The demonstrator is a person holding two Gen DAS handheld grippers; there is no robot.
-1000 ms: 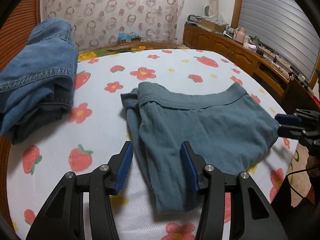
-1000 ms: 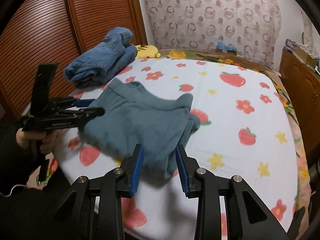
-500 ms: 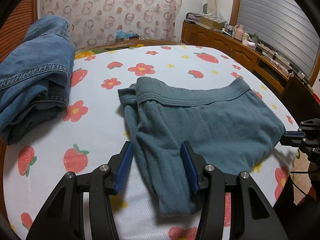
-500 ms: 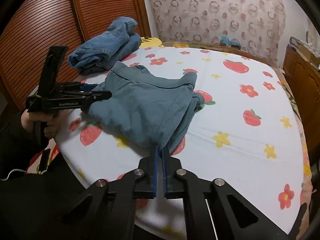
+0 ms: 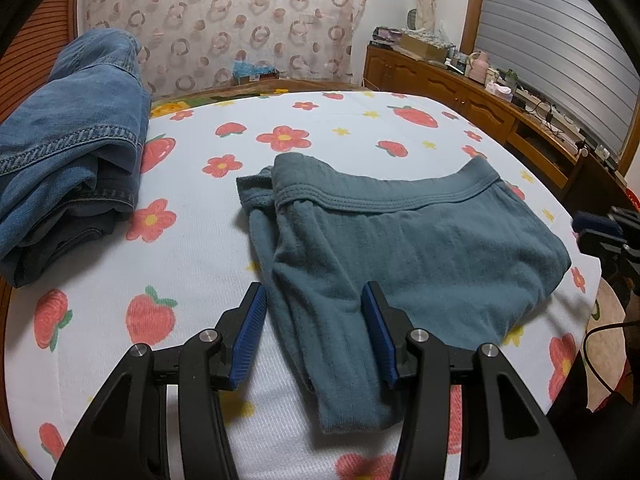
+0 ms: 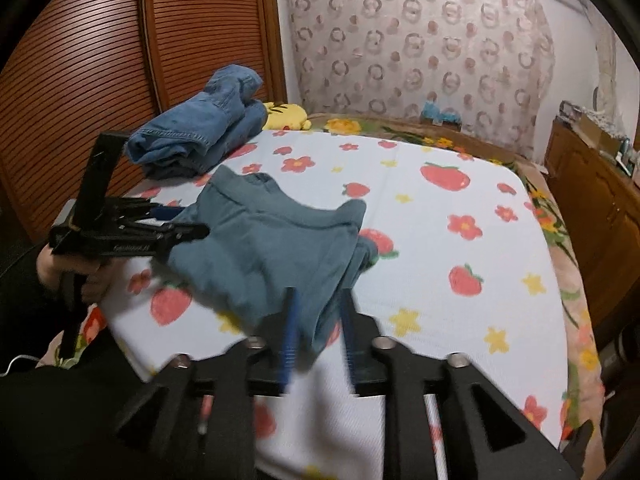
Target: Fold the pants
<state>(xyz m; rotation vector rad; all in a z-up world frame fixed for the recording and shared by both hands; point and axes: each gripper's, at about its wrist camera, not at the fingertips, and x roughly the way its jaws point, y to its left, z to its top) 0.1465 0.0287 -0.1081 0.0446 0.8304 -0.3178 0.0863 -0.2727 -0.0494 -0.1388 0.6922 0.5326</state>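
Note:
Teal knit pants (image 5: 400, 248) lie folded on the strawberry-print sheet (image 5: 192, 264), waistband away from me. They also show in the right wrist view (image 6: 272, 252). My left gripper (image 5: 316, 344) is open, its jaws either side of the folded leg end, just above it. It also shows in the right wrist view (image 6: 180, 224) at the pants' left edge. My right gripper (image 6: 318, 336) is open, blurred, with a corner of the pants between its fingers. It shows in the left wrist view (image 5: 600, 228) at the right edge.
Folded blue jeans (image 5: 68, 148) lie at the far left of the bed, also shown in the right wrist view (image 6: 200, 140). A yellow plush (image 6: 286, 116) lies behind them. A wooden sideboard (image 5: 480, 100) runs along the right. A slatted wardrobe (image 6: 80, 80) stands left.
My right gripper was shut on the pants' corner half a second ago and has now opened. The pants have settled flat. My left gripper stayed open in place.

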